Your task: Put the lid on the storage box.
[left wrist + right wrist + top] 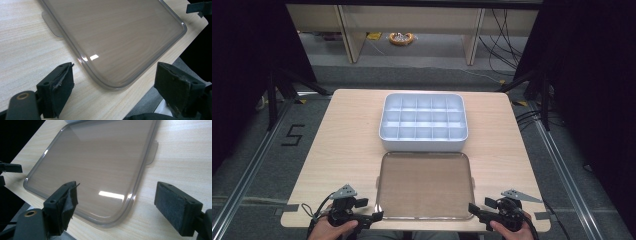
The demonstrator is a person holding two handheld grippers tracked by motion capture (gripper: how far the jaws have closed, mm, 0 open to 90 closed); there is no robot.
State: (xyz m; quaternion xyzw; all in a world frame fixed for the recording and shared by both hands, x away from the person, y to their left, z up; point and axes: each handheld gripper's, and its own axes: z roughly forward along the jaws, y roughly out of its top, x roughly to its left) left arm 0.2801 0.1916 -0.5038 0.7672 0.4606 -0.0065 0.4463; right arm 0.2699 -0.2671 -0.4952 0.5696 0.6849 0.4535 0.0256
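Both grippers, left (374, 216) and right (473, 208), gaped wide and empty at the clear lid's (424, 186) near corners; pinching unevenly might skid it off the table (347, 145).

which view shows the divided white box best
The high view: the box sits whole beyond the clear lid, every compartment visible and empty. The right gripper view catches just a sliver of its edge at the top; the left gripper view looks at the lid and table instead.

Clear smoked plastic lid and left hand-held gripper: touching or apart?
Apart. The left gripper view shows bare wood between the left hand-held gripper, jaws open, and the clear smoked plastic lid.
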